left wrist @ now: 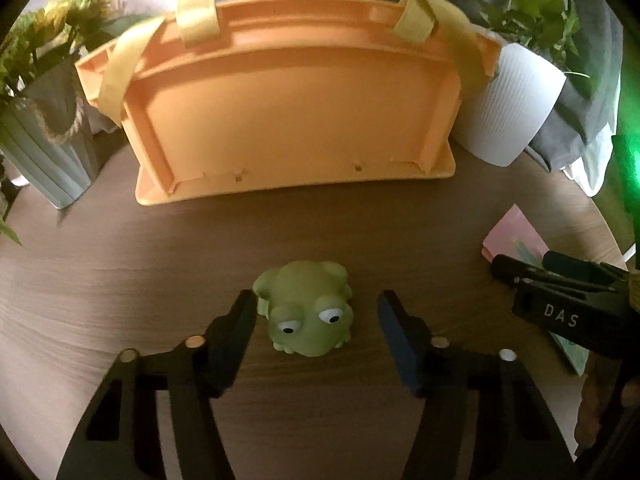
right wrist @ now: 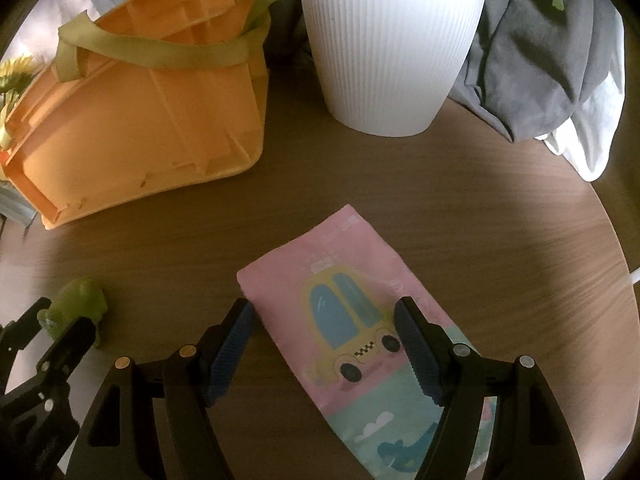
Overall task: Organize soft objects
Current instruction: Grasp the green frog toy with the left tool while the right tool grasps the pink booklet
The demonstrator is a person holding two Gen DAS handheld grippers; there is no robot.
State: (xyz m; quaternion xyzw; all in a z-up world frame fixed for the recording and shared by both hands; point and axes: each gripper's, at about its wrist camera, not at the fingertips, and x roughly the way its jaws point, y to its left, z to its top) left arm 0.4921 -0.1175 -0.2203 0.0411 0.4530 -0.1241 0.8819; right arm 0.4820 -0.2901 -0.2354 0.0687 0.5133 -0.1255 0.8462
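Both grippers gape over the round table [left wrist: 120, 264]: left gripper [left wrist: 316, 300] straddles the green frog toy [left wrist: 306, 312], pads apart from it; right gripper [right wrist: 322, 312] brackets the pink car-print cloth [right wrist: 352, 280]. Beyond stands the orange basket [left wrist: 296, 112]

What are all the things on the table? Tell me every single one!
frog toy: one, green, front of table between the left gripper's open fingers
cloth: one, pink with a yellow car picture, flat under the right gripper
basket: one, orange with yellow straps, back of table
plant pot: one, white ribbed, right of the basket
sunflower vase: one, pale grey-green, left of the basket
table: one, brown wood
left gripper: one, black, open
right gripper: one, black, open
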